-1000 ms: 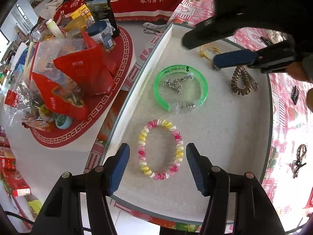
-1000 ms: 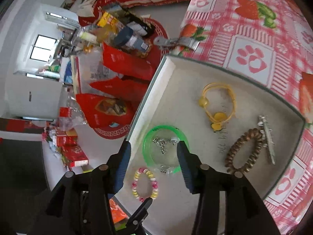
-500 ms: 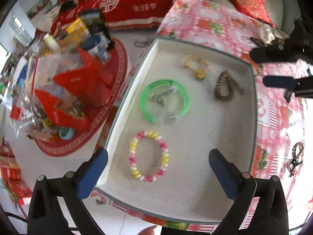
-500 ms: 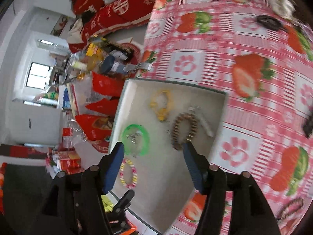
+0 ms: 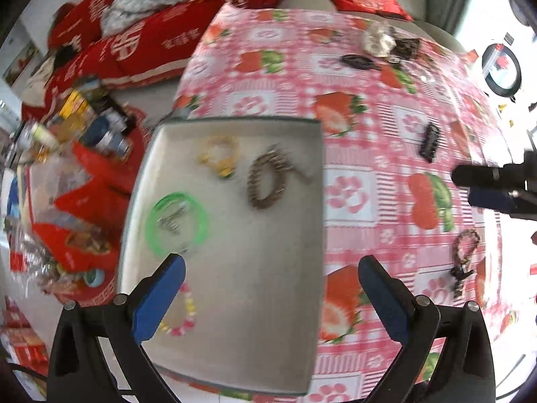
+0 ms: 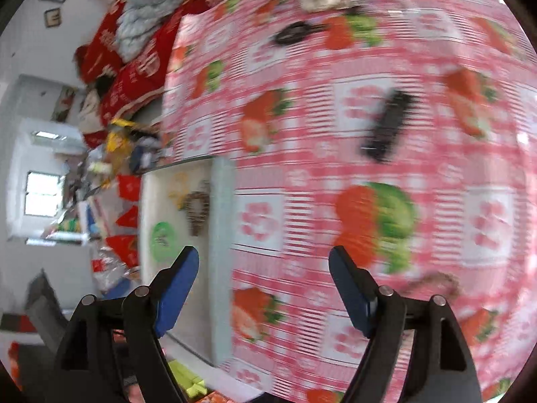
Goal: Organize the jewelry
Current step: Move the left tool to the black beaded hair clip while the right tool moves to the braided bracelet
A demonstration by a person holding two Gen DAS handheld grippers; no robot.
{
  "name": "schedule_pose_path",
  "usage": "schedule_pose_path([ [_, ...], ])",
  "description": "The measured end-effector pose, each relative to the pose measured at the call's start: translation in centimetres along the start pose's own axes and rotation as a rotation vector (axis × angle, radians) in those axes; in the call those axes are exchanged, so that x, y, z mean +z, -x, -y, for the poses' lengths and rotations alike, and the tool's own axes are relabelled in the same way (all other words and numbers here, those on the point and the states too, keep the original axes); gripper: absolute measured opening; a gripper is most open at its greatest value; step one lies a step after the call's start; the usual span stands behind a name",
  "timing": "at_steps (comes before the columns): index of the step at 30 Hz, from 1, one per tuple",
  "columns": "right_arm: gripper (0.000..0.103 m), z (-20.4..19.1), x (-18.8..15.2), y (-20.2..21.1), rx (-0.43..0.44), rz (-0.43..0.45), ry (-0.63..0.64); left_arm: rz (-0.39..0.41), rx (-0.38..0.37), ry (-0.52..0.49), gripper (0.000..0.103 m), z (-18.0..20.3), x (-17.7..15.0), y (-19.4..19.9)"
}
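Observation:
A grey tray (image 5: 302, 302) holds a green bangle (image 5: 198, 215), a yellow bracelet (image 5: 220, 158), a brown coil bracelet (image 5: 265, 184) and a pink-yellow bead bracelet (image 5: 188, 309). My left gripper (image 5: 272, 299) is open and empty above the tray's near end. My right gripper (image 6: 263, 290) is open and empty over the tablecloth right of the tray (image 6: 221, 235); it also shows in the left wrist view (image 5: 486, 188). A black hair clip (image 5: 429, 141) (image 6: 386, 127) and a brown braided bracelet (image 5: 465, 245) (image 6: 433, 282) lie on the cloth.
The table has a pink strawberry cloth (image 5: 369, 77). More dark hair pieces (image 5: 359, 62) and a silvery item (image 5: 377, 38) lie at its far end. A red mat with bags and bottles (image 5: 77, 181) lies on the floor left of the table.
Both grippers have opened wide and pulled back from the tray. The right gripper has swung right, out over the tablecloth. The views are motion-blurred.

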State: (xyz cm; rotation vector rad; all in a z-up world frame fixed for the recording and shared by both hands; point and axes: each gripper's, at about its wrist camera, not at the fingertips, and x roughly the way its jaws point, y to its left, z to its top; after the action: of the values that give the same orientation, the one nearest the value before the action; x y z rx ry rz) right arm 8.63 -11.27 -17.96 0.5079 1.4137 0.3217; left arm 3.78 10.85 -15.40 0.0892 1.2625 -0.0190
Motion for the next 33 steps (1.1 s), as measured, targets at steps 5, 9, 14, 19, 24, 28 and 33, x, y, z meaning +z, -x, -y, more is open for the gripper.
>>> schedule_pose_path([
  [5, 0.082, 5.3, -2.0, 2.6, -0.126, 0.027, -0.069, -0.011, -0.051, -0.069, 0.103, 3.6, 1.6, -0.3],
  [9, 0.082, 8.5, -4.2, 3.3, -0.250, 0.022, -0.083, -0.023, -0.077, -0.111, 0.103, 6.3, 2.5, -0.9],
  [14, 0.082, 11.2, -5.5, 3.1, -0.312, 0.016, -0.121, -0.038, -0.096, -0.149, 0.103, 9.1, 3.9, -1.9],
  [19, 0.082, 12.0, -5.6, 2.7, -0.354, 0.024, -0.111, -0.038, -0.115, -0.194, 0.103, 11.8, 5.6, -2.8],
  [24, 0.073, 12.4, -5.2, 2.3, -0.395, 0.029, -0.048, -0.033, -0.137, -0.218, 0.103, 14.1, 7.2, -3.9],
  [28, 0.065, 11.8, -4.7, 1.2, -0.412, 0.020, 0.024, -0.050, -0.137, -0.230, 0.098, 15.8, 8.3, -5.6],
  [33, 0.061, 10.9, -4.3, 0.2, -0.431, 0.017, 0.109, -0.080, -0.140, -0.237, 0.098, 17.3, 9.3, -7.8],
])
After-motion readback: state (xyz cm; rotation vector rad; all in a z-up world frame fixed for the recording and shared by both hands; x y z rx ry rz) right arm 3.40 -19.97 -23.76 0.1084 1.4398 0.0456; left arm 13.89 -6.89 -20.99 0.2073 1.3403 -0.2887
